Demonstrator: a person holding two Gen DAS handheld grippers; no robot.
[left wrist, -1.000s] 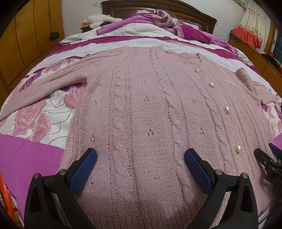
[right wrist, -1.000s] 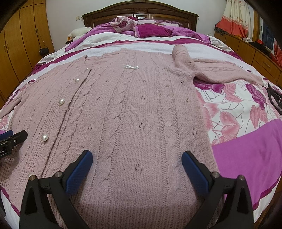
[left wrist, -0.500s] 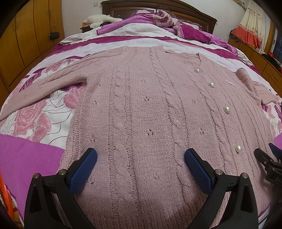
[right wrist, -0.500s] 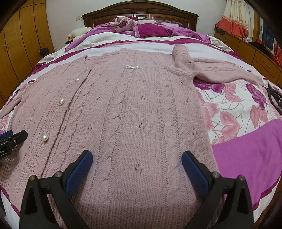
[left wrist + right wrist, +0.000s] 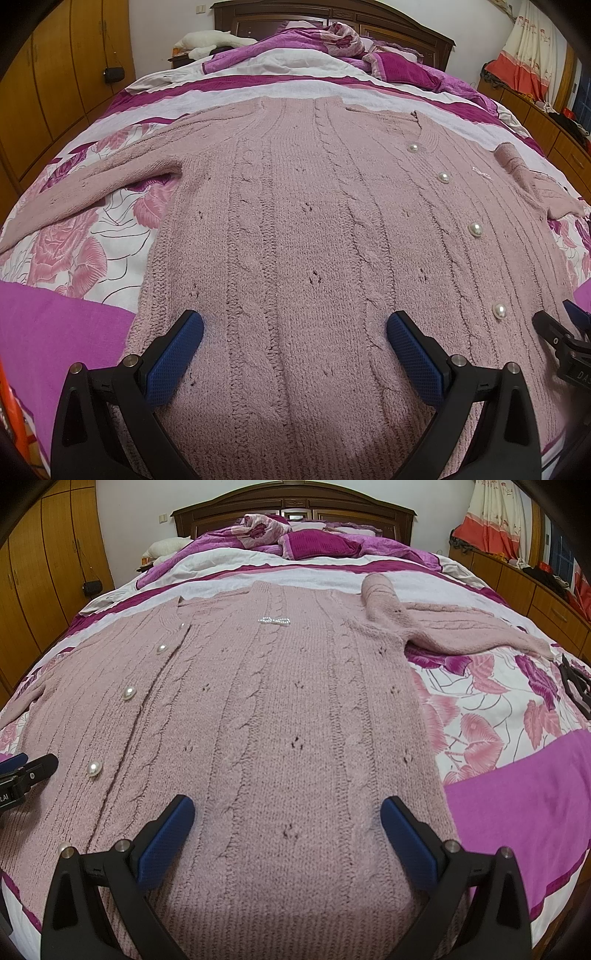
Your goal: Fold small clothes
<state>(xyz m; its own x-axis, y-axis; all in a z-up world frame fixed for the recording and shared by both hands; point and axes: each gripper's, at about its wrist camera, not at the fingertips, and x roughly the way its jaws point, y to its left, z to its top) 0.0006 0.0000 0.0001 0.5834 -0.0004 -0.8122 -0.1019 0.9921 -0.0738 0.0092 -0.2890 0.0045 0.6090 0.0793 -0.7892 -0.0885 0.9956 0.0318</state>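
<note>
A pink knit cardigan (image 5: 314, 229) lay spread flat, buttoned, on the bed (image 5: 66, 332). Both the left gripper (image 5: 294, 341) and right gripper (image 5: 288, 827) hovered over its hem, fingers spread wide, empty. Nothing had shifted over the last second; folding had not begun.

Your bed (image 5: 66, 332), covered in a magenta, white and rose-print spread, carried the pink cable-knit cardigan (image 5: 303, 236) laid flat with both sleeves out, a rumpled quilt (image 5: 317, 542) and a white pillow (image 5: 166, 546) lying near the headboard.
</note>
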